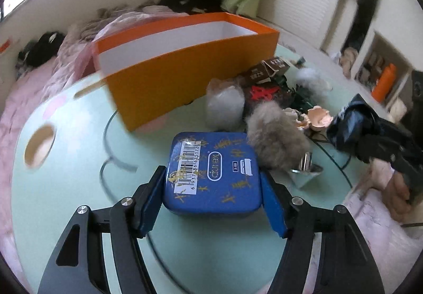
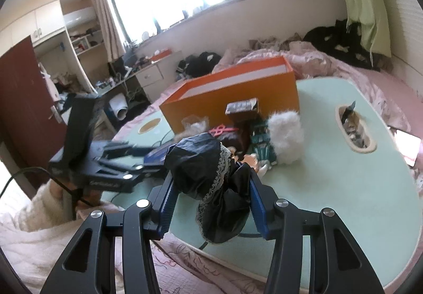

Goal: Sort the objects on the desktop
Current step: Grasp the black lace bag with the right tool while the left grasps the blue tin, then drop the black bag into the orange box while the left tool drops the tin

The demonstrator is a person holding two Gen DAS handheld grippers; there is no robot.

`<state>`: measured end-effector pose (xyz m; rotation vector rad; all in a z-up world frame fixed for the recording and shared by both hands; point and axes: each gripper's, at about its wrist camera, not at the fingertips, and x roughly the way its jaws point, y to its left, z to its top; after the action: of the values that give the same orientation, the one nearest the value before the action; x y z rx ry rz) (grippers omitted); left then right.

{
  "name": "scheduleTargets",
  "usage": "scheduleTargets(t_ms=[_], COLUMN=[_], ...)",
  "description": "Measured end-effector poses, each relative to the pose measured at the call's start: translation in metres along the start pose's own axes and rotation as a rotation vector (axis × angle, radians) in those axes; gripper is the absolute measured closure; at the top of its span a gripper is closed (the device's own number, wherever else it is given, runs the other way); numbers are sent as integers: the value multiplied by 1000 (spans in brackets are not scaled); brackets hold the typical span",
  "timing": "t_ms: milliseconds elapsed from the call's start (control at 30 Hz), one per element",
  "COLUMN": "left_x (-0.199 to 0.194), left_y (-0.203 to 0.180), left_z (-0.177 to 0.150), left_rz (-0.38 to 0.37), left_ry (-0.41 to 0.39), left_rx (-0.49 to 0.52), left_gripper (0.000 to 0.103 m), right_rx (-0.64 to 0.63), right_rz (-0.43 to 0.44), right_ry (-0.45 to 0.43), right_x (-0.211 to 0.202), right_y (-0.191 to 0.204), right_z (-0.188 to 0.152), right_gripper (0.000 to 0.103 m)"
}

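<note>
Got my left gripper (image 1: 211,189) clamped on the square blue metal tin (image 1: 211,175) on the mint-green table (image 1: 79,161), right gripper (image 2: 211,201) squeezing the black shiny lace-trimmed cloth (image 2: 211,183) above it.

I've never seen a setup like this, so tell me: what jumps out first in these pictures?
The big orange box stands open at the far side of the pale green table, with a heap of fluffy and dark oddments beside it. Nearer, the left hand-held gripper has its blue pads on either side of a blue tin with a barcode sticker. The right hand-held gripper holds a bundle of black lace-trimmed cloth.
</note>
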<state>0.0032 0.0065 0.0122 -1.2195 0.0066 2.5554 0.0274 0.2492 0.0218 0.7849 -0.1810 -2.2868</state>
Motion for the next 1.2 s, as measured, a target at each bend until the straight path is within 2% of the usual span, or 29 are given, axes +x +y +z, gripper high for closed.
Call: scheduleTargets(t_ms=[133,200,433,533,700,800,867,900,1033,1200], left_x=[-30,-39,-61,-59,-31,-9,1,3,-6,-25], left_y=[19,25,32,29,38,49,48,48,50,58], left_z=[-13,-8,51,87,125,132,133,131,122,103], left_rz=[19,24,21,18,-7,-8,23,39,17,39], left_ry=[-85,-111,-251,-296,-270,-244,-223,-214,-239,-248], left_rx=[-102,-127,-147,-139,-180,-233,-223,-217,-223,-266], left_gripper=[36,36,36,36,36,36,36,36,31,31], right_rx=[14,8,-35,-3,38,56,66,70,103,96], right_rz=[0,-22,-94,-94,-119,-150,-175,-183,-171,-152], right_ry=[-29,-37,-66,-38,31,78,110,112,75,14], right_x=[-7,-6,12,36,82,106,119,120,107,66], right_y=[1,2,8,4,-5,-9,-13,-13,-18,-10], right_z=[12,22,80,113,143,142,137,136,133,122], right_gripper=[54,54,53,53,52,47,39,38,25,20])
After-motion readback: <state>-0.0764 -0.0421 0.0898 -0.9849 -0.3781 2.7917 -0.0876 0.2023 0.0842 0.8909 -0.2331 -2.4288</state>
